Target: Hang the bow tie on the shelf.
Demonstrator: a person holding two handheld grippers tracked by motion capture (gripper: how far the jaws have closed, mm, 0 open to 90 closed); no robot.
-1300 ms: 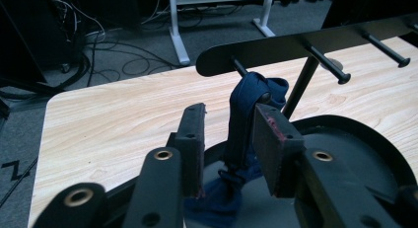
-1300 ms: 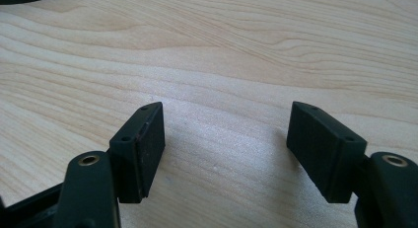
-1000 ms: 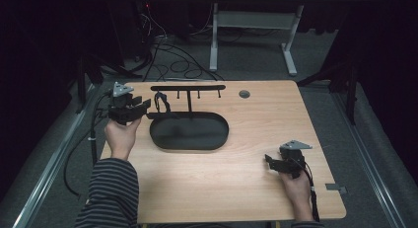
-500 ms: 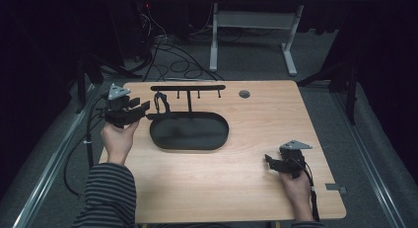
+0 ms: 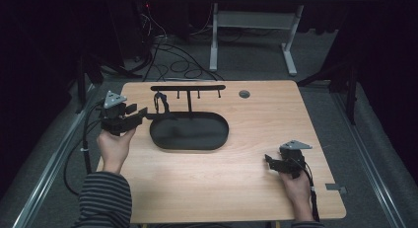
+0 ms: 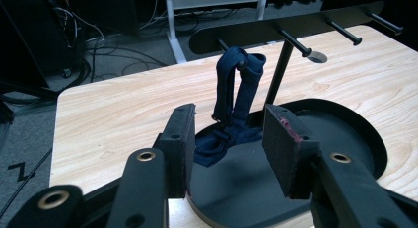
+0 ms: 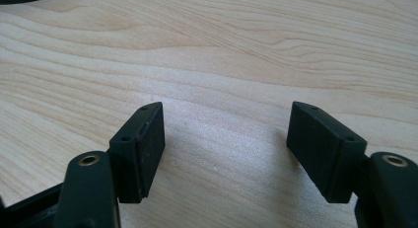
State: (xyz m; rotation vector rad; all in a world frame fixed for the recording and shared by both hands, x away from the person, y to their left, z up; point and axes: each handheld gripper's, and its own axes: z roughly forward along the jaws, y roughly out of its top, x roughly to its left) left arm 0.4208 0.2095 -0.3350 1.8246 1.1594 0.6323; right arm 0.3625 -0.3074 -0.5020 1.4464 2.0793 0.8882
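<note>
Change since earlier: left gripper (image 5: pixel 140 114) sits about where it was, at the left of the frame, left hand (image 5: pixel 114 144) shifted slightly; right gripper (image 5: pixel 269 160) unmoved at lower right.
High view, table (image 5: pixel 246 119): light wood, centre of frame.
High view, stand (image 5: pixel 189 129): black oval base mid-table, upright post, peg bar across the top.
High view, strap (image 5: pixel 158 100): dark blue, hung on the leftmost peg.
Left gripper view, jaws: spread apart, gripping nothing, over the base's near edge.
Left gripper view, strap (image 6: pixel 236 85): upper centre between the jaws, looped on a peg, lower end bunched on the base.
Right gripper view, jaws: spread wide, empty, bare wood (image 7: pixel 222 55) beneath.
</note>
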